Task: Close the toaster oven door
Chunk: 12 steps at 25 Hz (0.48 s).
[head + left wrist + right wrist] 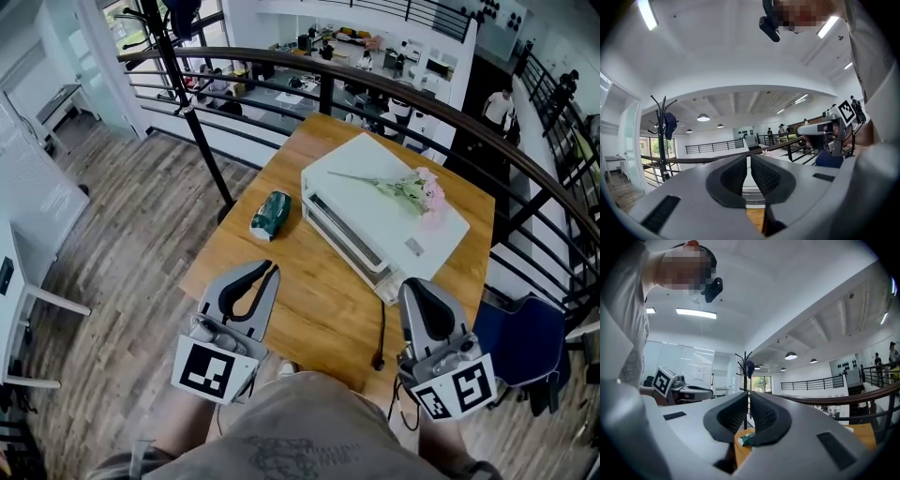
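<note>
A white toaster oven (384, 211) sits at an angle on the wooden table (319, 300). Its front door (339, 236) faces the near left and lies flat against the body. My left gripper (272, 268) hovers over the table's near left corner, well short of the oven, its jaws shut on nothing. My right gripper (410, 284) is raised just off the oven's near corner, also shut and empty. In the left gripper view the left gripper's (749, 157) tips nearly meet, with only the oven's white edge beyond. The right gripper's (749, 394) pads meet in the right gripper view.
A pink flower sprig (408, 187) lies on the oven's top. A green packet (271, 214) rests on the table left of the oven. A black cable (381, 342) runs to the near edge. A curved railing (375, 84), a coat stand (192, 103) and a blue chair (520, 342) surround the table.
</note>
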Available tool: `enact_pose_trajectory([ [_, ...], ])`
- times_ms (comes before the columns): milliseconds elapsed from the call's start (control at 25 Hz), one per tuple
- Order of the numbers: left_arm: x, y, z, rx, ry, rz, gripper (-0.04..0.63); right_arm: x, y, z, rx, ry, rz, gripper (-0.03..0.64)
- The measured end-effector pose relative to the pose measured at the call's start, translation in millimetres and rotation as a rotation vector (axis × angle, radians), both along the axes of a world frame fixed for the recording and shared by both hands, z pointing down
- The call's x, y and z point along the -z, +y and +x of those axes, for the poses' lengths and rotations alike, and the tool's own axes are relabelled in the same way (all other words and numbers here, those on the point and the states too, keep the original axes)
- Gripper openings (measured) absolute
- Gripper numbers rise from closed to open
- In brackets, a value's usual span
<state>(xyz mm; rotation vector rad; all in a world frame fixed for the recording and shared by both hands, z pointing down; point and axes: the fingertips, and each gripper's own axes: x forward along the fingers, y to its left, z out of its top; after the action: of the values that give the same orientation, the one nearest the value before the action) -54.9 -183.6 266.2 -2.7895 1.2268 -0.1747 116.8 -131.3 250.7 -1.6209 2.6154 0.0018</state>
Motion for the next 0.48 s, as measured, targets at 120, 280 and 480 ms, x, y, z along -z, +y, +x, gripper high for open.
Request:
enact_pose_trajectory([
  [120, -11, 2, 7, -0.011, -0.015, -0.019, 0.040, -10, 2, 1, 0.004, 0.003, -0.023, 0.040],
  [280, -24, 6, 13, -0.030, -0.039, -0.044, 0.040, -19, 5, 0, 0.006, 0.006, -0.049, 0.040],
  [480, -29, 13, 19, -0.040, -0.049, -0.059, 0.040, -23, 9, 5, -0.004, -0.002, -0.061, 0.040],
])
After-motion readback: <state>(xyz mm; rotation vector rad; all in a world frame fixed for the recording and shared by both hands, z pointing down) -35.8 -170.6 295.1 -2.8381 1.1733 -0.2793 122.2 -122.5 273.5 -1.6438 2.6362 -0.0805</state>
